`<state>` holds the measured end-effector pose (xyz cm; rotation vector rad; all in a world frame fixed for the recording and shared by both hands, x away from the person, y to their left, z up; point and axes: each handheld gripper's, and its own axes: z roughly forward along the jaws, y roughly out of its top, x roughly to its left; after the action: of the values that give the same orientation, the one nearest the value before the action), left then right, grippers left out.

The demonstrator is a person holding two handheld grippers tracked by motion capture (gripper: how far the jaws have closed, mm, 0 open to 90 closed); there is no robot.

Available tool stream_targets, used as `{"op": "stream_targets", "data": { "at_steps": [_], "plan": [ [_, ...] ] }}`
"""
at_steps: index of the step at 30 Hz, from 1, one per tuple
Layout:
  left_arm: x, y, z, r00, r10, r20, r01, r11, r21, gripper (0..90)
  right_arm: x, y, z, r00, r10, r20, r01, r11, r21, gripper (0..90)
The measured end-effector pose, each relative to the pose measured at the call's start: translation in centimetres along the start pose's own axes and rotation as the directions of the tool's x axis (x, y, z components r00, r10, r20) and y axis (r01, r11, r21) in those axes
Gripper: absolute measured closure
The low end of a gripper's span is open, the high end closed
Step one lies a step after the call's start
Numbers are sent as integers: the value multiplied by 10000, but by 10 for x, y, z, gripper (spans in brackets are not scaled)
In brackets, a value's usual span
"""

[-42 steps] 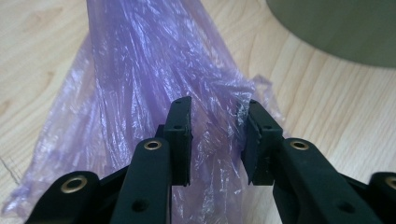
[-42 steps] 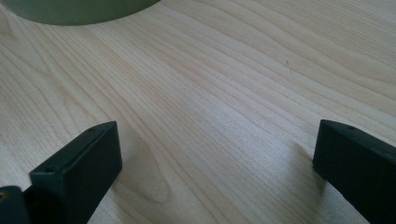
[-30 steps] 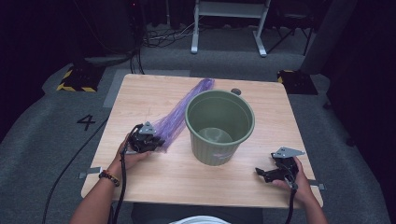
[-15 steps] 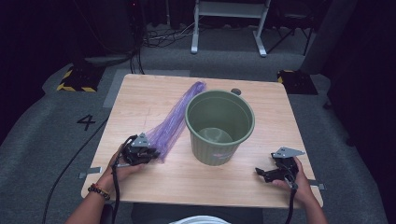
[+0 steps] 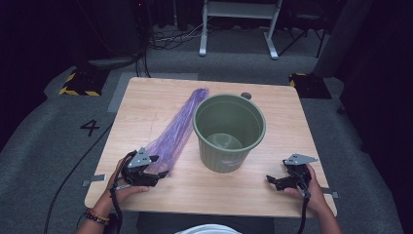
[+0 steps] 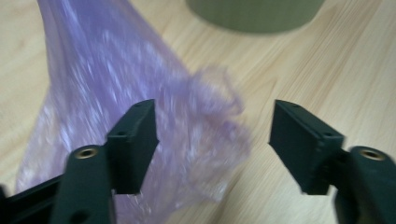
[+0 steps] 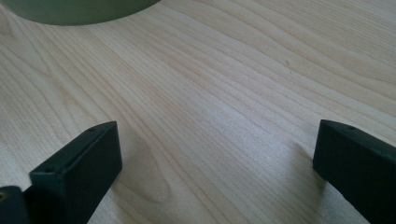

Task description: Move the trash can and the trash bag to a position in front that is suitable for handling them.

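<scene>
A long purple plastic bag lies flat on the wooden table, stretching from the far middle toward the near left. Its near crumpled end sits between the jaws of my left gripper, which stands open around it without pinching it. A green plastic bin stands upright and empty mid-table, just right of the bag; its base shows beyond the left jaws. My right gripper rests open near the front right edge, over bare wood, with the bin's base ahead to its left.
A small dark round object lies behind the bin near the far edge. A white metal stand and cables are on the floor beyond the table. Floor marking "4" is at left.
My left gripper slid toward the near edge along the bag to its near end. The right gripper stayed put.
</scene>
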<state>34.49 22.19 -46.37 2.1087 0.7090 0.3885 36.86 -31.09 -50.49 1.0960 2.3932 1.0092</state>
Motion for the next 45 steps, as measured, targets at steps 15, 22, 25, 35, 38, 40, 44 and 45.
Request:
{"op": "stream_targets", "data": {
  "at_steps": [15, 22, 25, 35, 38, 40, 44, 45],
  "plan": [
    [71, 28, 40, 9970, -82, -774, 146, 9965, 824, 367, 0, 0, 0, 10000, 2, -1, -2, 10000, 1, 11],
    [85, 15, 62, 9980, -493, -391, 546, 9871, 1503, 458, 0, 0, 0, 10000, 2, 0, -2, 10000, 1, 11],
    [81, 13, 63, 9983, -439, -381, 500, 9831, 1760, 458, 0, 0, 0, 10000, -1, -2, 1, 10000, 1, 11],
    [52, 2, 53, 9996, -291, 2, 284, 9764, 2139, 450, 0, 0, 0, 10000, 4, -2, -4, 10000, 1, 11],
    [41, -4, 45, 9998, -34, -176, 69, 9793, 2023, 448, 0, 0, 0, 10000, 3, -1, -3, 10000, 1, 11],
    [35, -9, 41, 9998, -204, 22, 196, 9816, 1898, 445, 0, 0, 0, 10000, 2, -1, -2, 10000, 0, 11],
    [20, -15, 35, 9999, -100, -133, 122, 9843, 1760, 412, 0, 0, 0, 10000, 4, -1, -4, 10000, 1, 11],
    [16, -15, 33, 9995, 107, -294, -52, 9830, 1833, 412, 0, 0, 0, 10000, 0, 0, 0, 10000, 0, 11]
  ]
}}
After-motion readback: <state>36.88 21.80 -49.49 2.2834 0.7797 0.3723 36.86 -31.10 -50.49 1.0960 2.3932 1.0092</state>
